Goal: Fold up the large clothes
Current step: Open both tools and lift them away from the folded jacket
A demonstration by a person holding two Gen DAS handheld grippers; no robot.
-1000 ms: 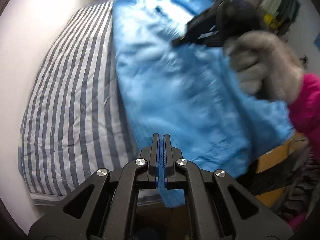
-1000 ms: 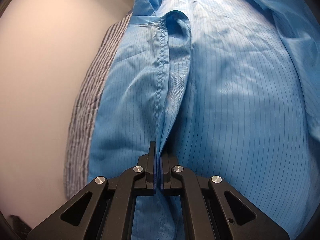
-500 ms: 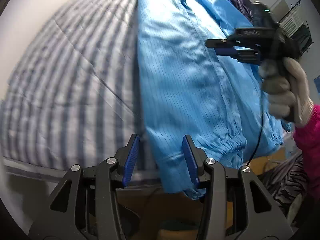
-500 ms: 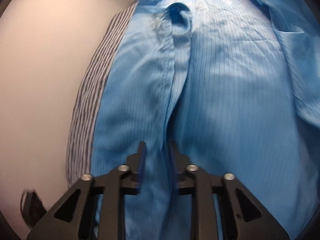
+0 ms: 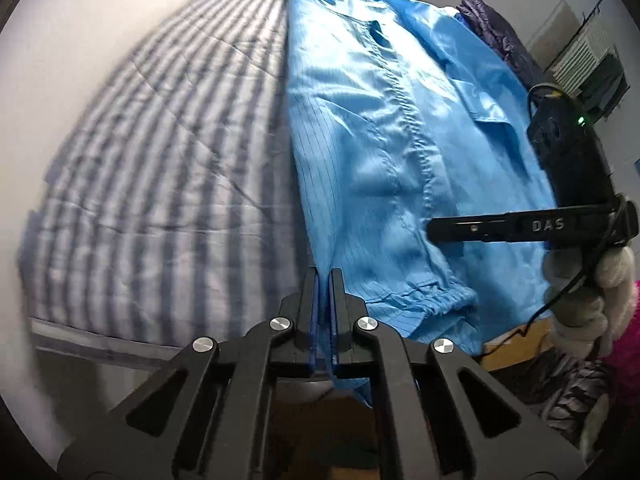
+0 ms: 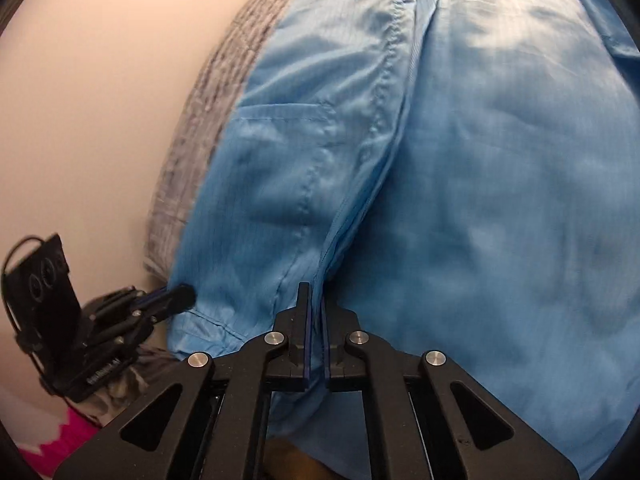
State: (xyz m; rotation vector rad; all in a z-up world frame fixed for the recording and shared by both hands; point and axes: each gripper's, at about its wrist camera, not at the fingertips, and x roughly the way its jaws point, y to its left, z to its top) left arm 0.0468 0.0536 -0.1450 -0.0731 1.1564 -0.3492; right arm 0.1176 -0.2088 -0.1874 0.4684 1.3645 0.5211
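Across the striped bed (image 5: 160,168) lies the blue garment (image 5: 384,168), spread lengthwise along the bed's right part as the left wrist view has it, its gathered hem hanging over the bed's near edge. A stitched seam runs down the garment's middle, and a patch pocket shows on its far right side. The left claw (image 5: 324,312) has just been closing and now stands clamped on the garment's near left edge, a thin fold of blue cloth pinched between its blue pads. The right claw (image 6: 316,320) has likewise just been closing; in its own view its pads are together on a ridge of cloth beside the middle seam, close to the hem. From the left wrist view the right claw reaches in flat over the garment's right half, held by a gloved hand (image 5: 588,292) with a pink sleeve (image 5: 628,344) behind it. Beyond the garment's far right side lies a dark purple cloth (image 5: 492,28). Left of the bed stands a pale wall (image 5: 52,40).
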